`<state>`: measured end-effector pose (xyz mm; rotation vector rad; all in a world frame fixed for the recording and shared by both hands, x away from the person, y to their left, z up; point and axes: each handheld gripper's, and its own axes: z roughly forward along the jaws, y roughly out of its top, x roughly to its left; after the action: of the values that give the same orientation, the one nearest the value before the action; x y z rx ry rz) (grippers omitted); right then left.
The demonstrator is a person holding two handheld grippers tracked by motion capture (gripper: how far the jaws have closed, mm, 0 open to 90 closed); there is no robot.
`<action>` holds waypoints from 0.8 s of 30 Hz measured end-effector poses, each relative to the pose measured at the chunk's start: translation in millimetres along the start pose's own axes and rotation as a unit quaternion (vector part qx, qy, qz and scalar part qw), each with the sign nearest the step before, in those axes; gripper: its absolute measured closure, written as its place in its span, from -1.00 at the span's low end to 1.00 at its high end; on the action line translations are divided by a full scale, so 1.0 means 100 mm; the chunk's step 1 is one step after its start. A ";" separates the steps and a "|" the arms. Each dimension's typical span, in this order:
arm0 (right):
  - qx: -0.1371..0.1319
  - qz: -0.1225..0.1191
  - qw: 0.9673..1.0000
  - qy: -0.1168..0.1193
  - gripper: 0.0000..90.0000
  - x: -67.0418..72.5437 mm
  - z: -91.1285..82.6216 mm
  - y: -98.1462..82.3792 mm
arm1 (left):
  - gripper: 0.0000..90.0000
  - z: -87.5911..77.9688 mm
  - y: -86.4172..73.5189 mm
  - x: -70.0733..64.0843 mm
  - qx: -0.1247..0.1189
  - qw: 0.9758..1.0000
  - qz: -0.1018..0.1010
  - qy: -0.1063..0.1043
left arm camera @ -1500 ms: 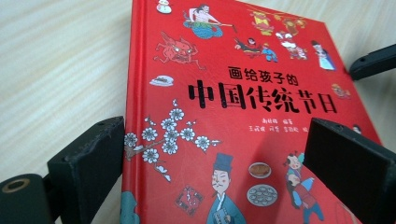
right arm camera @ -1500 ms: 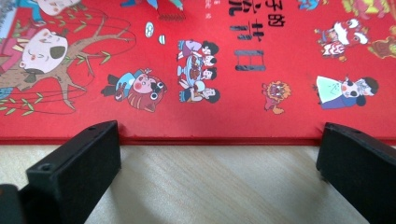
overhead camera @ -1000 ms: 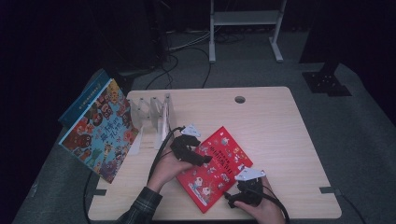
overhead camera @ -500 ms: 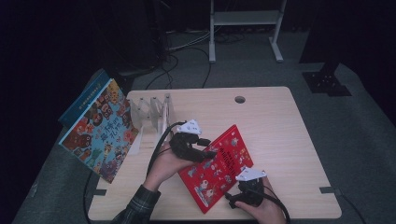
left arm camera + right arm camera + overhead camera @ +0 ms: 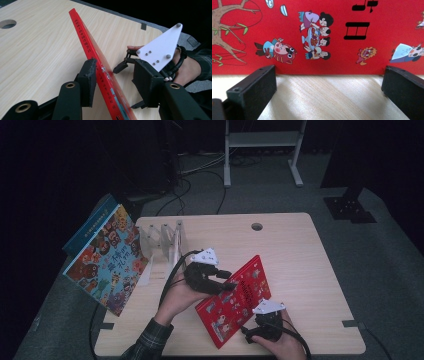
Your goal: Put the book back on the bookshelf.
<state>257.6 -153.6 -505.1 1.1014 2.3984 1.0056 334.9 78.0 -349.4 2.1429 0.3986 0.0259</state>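
Both grippers are matte black. The left gripper (image 5: 227, 281) carries a pale grey three-cornered plate and trails a black cable toward 7 o'clock in the high view; brass-coloured bushings sit in its jaw arms. The right gripper (image 5: 119, 67) bears a similar plate with small screws. A dark plaid sleeve (image 5: 147, 343) covers the left forearm.

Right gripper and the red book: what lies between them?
Bare wood. In the right gripper view, tabletop alone runs from the right gripper, its jaws standing apart, to the tilted red book's lower edge.
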 end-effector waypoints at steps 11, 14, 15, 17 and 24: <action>0.001 0.005 1.000 -0.006 -1.00 0.00 0.00 0.00 | 0.25 0.13 0.01 -0.16 0.026 0.999 0.021 -0.040; 0.000 0.004 1.000 -0.008 -1.00 -0.01 0.00 0.00 | 0.24 0.18 0.00 -0.19 0.033 0.998 0.022 -0.039; 0.000 0.003 1.000 -0.008 -1.00 -0.01 0.00 0.00 | 0.25 0.17 0.00 -0.19 0.034 0.998 0.023 -0.037; 0.001 0.005 1.000 -0.007 -1.00 -0.01 0.00 0.00 | 0.27 0.17 0.01 -0.19 0.040 0.998 0.024 -0.030; -0.010 0.007 1.000 -0.006 -0.83 -0.03 -0.02 -0.01 | 0.45 0.13 0.06 -0.19 0.075 0.996 0.040 0.023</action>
<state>258.3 -157.6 -504.3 1.1174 2.3689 1.0210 320.4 58.4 -349.6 2.3102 0.3513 0.0939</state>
